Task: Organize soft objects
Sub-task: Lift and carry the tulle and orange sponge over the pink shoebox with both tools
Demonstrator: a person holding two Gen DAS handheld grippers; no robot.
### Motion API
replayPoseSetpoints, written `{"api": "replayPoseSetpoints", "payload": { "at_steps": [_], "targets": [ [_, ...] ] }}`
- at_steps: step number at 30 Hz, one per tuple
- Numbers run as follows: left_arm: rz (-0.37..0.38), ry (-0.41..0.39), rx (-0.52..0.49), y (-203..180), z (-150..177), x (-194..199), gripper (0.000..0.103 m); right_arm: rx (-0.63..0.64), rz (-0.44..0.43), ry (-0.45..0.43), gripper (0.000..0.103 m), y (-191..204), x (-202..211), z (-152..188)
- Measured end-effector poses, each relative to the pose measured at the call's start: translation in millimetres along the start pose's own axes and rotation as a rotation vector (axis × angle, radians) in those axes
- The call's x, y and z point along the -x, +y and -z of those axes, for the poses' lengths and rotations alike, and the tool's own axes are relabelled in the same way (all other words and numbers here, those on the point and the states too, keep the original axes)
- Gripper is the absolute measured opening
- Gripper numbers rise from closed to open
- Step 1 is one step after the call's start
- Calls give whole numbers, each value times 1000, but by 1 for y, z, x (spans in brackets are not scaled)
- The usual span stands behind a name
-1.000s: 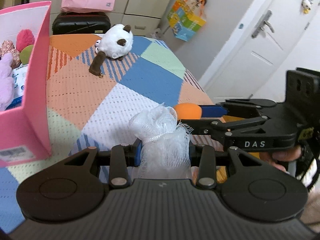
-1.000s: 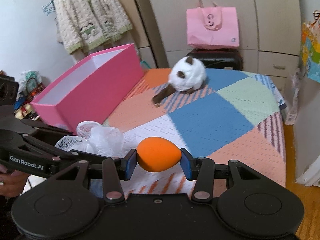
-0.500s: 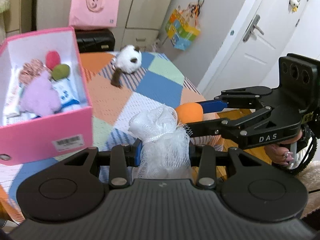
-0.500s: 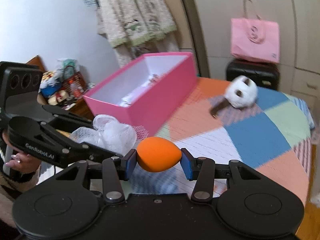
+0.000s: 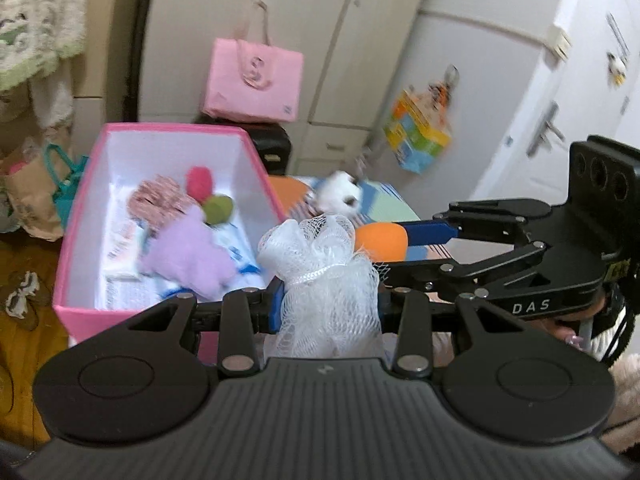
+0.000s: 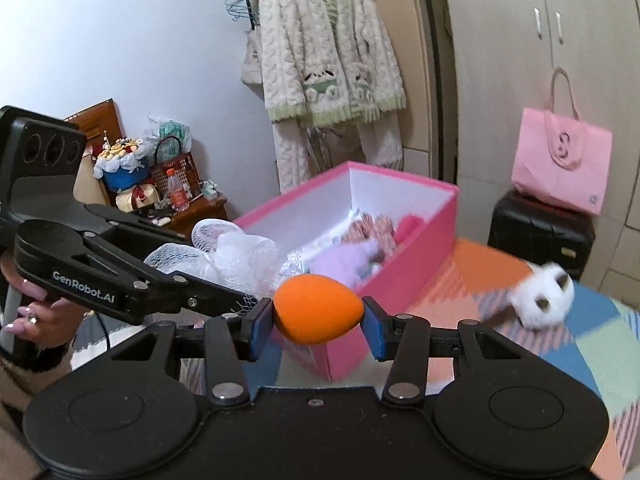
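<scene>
My left gripper [image 5: 328, 304] is shut on a white mesh bath puff [image 5: 320, 264], held in the air near the front right corner of the pink box [image 5: 168, 132]. My right gripper [image 6: 318, 322] is shut on an orange egg-shaped sponge [image 6: 318, 314], right beside the puff [image 6: 236, 256]; the sponge also shows in the left wrist view [image 5: 380, 240]. The box [image 6: 400, 272] holds a lilac plush [image 5: 188, 252], a pink ball [image 5: 199, 182], a green ball [image 5: 218, 208] and a patterned soft thing. A white and brown plush [image 6: 540, 294] lies on the patchwork bed.
The bed cover [image 6: 592, 344] has coloured patches. A black suitcase [image 6: 540, 232] with a pink bag [image 6: 560, 160] on it stands behind the bed. A fluffy robe [image 6: 328, 60] hangs on the wardrobe. A cluttered wooden stand [image 6: 160, 200] is at left. A door [image 5: 560, 120] is at right.
Both grippers have risen and swung left toward the pink box, each still holding its object. The box's inside has come into view.
</scene>
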State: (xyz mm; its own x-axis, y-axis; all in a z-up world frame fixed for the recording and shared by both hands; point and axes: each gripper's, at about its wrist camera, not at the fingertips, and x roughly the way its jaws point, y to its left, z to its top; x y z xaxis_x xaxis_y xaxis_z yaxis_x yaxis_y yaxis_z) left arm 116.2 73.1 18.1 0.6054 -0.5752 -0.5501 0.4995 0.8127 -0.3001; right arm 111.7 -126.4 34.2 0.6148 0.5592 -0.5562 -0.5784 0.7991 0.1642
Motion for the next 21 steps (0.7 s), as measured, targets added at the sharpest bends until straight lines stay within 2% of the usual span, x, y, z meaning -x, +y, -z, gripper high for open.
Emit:
{"api": "replayPoseSetpoints", "payload": {
  "at_steps": [5,8,11,15,21],
  "targets": [
    [-51,-34,12,25,-13,-4,38,25,-10,-15,53,-1,-29,-25],
    [-110,-32,-10,37,-15,-13,39,26,19,-13,53,-6,-48,-36],
    [-155,-11,-25,51,-16,-27,39,22,58,-4,53,-14,-65,-42],
    [-182,22,-27,67,-20,-46,39,6,62,26,53,-23,-87,-47],
    [-280,63,-136,76,-22,-70,40,54,89,81,53,-26,-122,-54]
  ]
}}
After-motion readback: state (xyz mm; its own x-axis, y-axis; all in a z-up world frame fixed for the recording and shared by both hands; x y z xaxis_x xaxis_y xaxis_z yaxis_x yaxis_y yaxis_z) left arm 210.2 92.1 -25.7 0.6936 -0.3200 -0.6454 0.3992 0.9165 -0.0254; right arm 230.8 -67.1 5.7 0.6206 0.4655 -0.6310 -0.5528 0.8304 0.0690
